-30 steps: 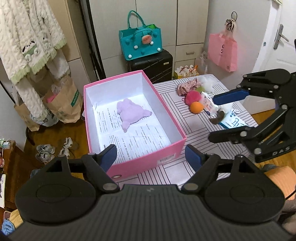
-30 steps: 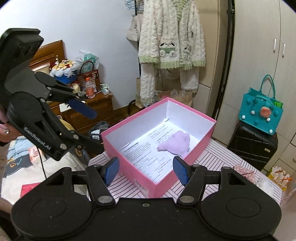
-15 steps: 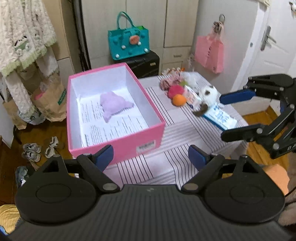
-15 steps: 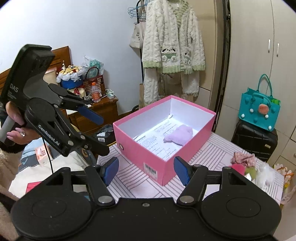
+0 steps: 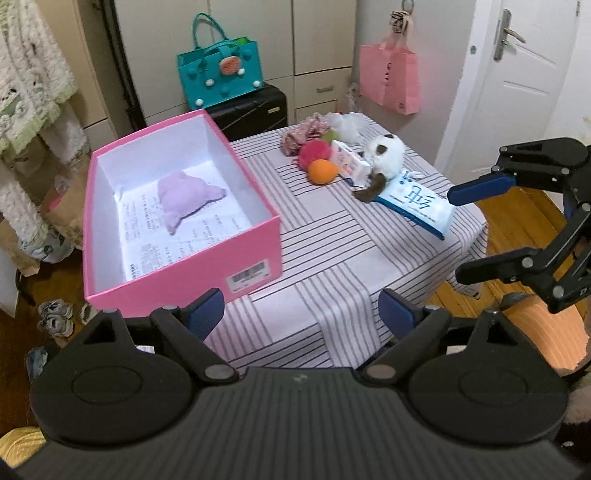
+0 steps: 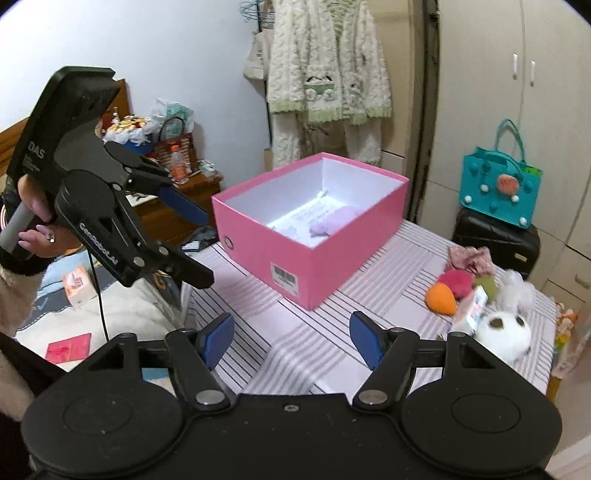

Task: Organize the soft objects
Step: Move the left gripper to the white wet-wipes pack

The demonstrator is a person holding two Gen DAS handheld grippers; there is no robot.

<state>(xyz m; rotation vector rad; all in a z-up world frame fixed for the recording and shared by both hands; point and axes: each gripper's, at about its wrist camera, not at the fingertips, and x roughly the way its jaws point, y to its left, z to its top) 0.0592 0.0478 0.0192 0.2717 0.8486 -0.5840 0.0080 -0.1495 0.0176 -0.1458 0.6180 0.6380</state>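
Left hand-held gripper (image 5: 301, 314): withdrawn from pink box (image 5: 258, 254), jaws opening, empty. Right hand-held gripper (image 6: 291, 341): likewise backed off, opening, empty. Purple soft toy (image 5: 184, 194): deposited in box. Remaining soft pile (image 5: 332, 155): worktop (image 5: 332, 258), 1 o'clock of box. Next pick pending.

both grippers — left gripper (image 5: 301, 308), right gripper (image 6: 291, 341) — tilt downward, jaws opening, empty.

I am facing cream wardrobe doors (image 5: 310, 33) with a black suitcase (image 5: 255, 110) standing against them. A white door (image 5: 524, 62) is closing off the wall to my right, and wooden floorboards (image 5: 517, 218) are showing beneath. A fluffy cardigan (image 6: 328, 70) is hanging beside a wooden cabinet (image 6: 177, 199).
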